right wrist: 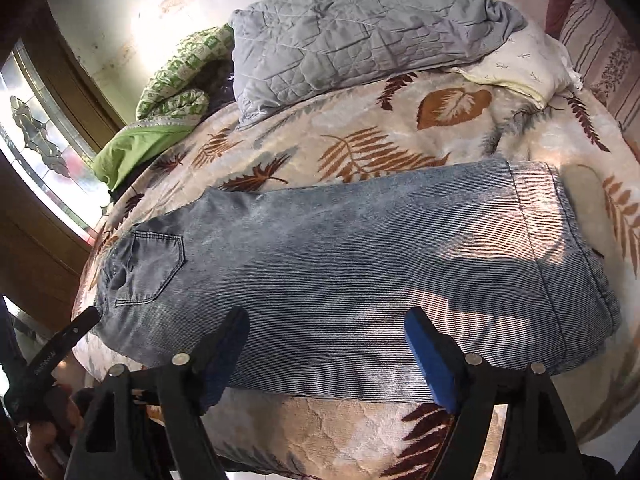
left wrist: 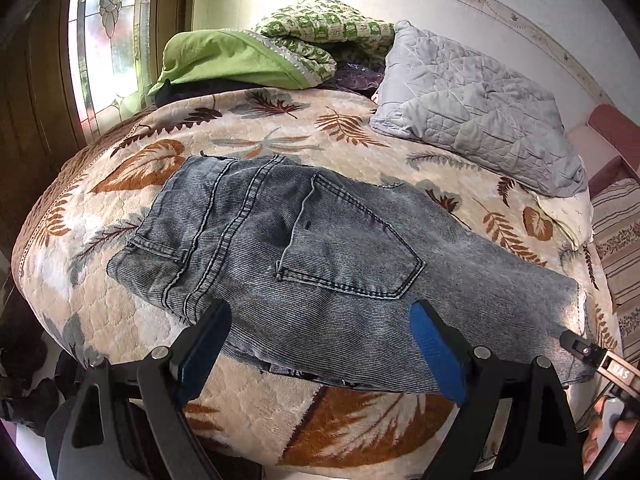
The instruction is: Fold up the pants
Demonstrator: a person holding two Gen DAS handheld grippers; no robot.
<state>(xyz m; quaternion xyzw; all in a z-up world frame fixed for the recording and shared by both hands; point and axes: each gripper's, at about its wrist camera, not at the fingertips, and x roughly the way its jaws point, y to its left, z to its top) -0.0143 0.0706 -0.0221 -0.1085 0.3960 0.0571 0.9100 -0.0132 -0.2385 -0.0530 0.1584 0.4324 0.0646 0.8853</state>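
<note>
Grey-blue denim pants [left wrist: 320,264] lie flat on the leaf-patterned bed cover, folded lengthwise, back pocket [left wrist: 348,248] up. The waist end is at the left in the left wrist view. In the right wrist view the pants [right wrist: 360,280] stretch from the pocket at left to the hems at right. My left gripper [left wrist: 320,340] is open and empty, jaws spread over the pants' near edge by the seat. My right gripper [right wrist: 326,344] is open and empty over the near edge of the legs. Each gripper shows at the edge of the other's view.
The bed cover [left wrist: 248,392] fills both views. A grey quilted pillow [left wrist: 472,104] and a green blanket pile [left wrist: 256,56] lie at the far side. A window [left wrist: 108,32] is at the left. A striped cloth [left wrist: 620,248] lies at the right.
</note>
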